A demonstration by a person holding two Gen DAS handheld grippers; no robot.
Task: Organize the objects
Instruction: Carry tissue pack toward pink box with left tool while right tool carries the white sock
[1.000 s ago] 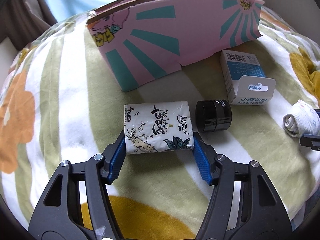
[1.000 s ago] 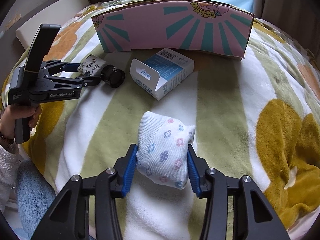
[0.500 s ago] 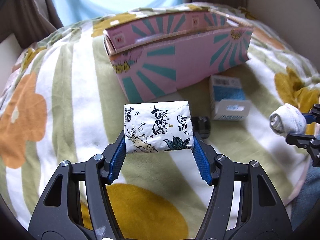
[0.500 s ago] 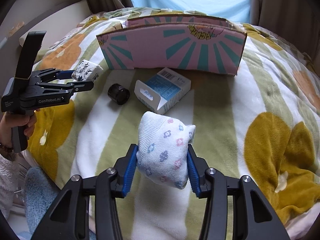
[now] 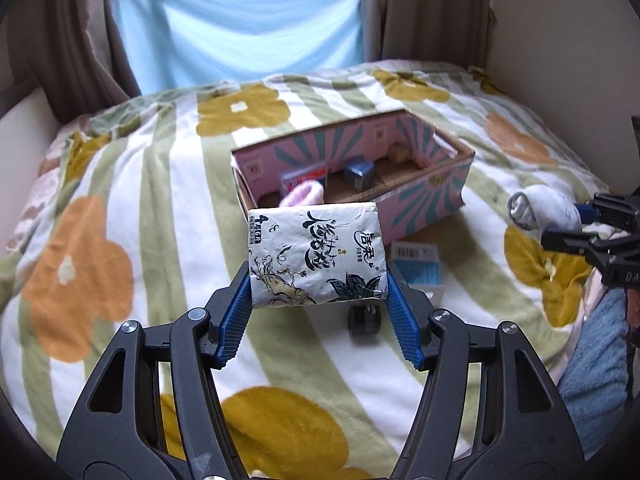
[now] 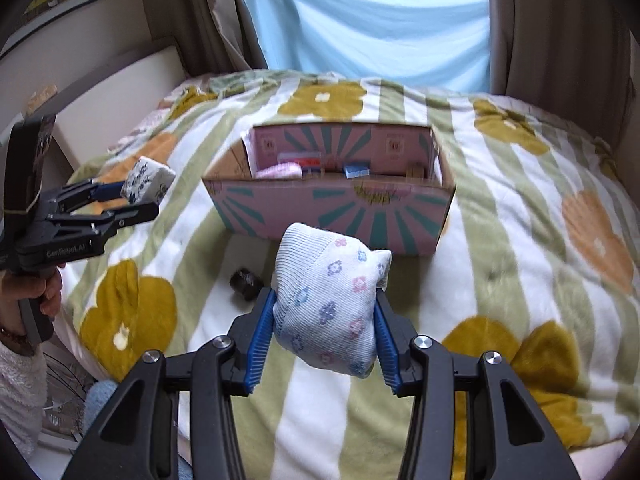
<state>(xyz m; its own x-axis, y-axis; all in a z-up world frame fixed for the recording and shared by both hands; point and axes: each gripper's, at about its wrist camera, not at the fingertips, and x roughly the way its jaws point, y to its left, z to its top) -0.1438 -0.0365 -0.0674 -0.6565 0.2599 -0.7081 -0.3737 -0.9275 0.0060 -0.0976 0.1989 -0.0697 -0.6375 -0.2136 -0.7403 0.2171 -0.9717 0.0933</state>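
Observation:
My left gripper (image 5: 318, 292) is shut on a white tissue pack (image 5: 316, 254) with black lettering and holds it in the air above the bed. It also shows in the right wrist view (image 6: 148, 180). My right gripper (image 6: 324, 320) is shut on a rolled white sock (image 6: 328, 300) with small flowers, also lifted; it shows in the left wrist view (image 5: 540, 210). The pink and teal cardboard box (image 5: 424, 200) stands open beyond both grippers, also in the right wrist view (image 6: 332, 208). It holds a pink sock (image 5: 302, 196), a blue box (image 5: 360, 172) and other small items.
A small black jar (image 5: 364, 318) and a blue and white carton (image 5: 418, 272) lie on the flowered blanket (image 5: 120, 240) in front of the box. The jar shows in the right wrist view (image 6: 246, 280). Curtains and a window are behind the bed; a wall is on the right.
Both grippers have risen with their loads, from blanket level to well above it. The inside of the box has come into sight. The jar and carton stay on the blanket.

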